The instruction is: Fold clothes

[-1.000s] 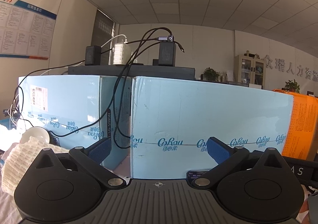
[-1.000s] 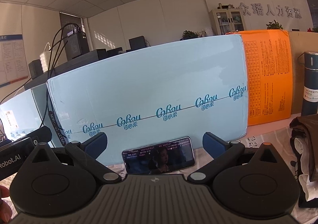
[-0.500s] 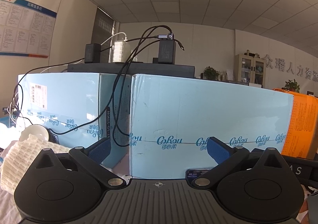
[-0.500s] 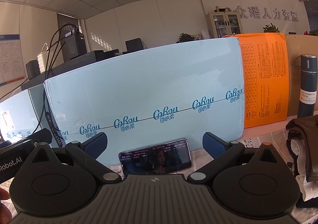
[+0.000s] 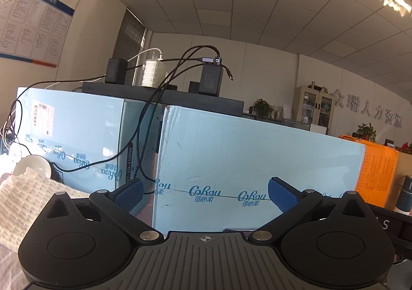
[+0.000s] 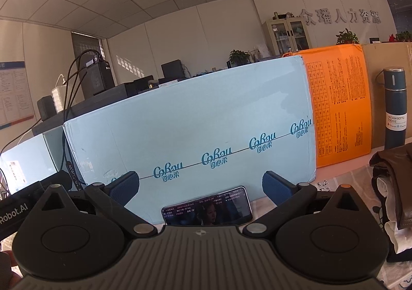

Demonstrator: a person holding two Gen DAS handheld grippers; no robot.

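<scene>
A cream waffle-knit cloth (image 5: 23, 202) lies at the left edge of the left wrist view, beside and below my left gripper (image 5: 204, 192), which is open and holds nothing. In the right wrist view a pile of brown and white clothes (image 6: 394, 187) sits at the right edge. My right gripper (image 6: 200, 183) stands open and empty, well left of that pile. Both grippers point level at the light blue cartons, above the table surface, most of which is hidden under the gripper bodies.
Light blue cartons (image 5: 244, 161) (image 6: 193, 135) wall off the back, with an orange carton (image 6: 340, 104) to the right. A phone (image 6: 207, 210) leans against the blue carton. A dark vacuum bottle (image 6: 395, 107) stands by the clothes pile. Black cables (image 5: 144, 120) hang between cartons.
Both views have tilted upward slightly, so the cartons and cloth sit lower in frame. Neither gripper's jaws have moved.
</scene>
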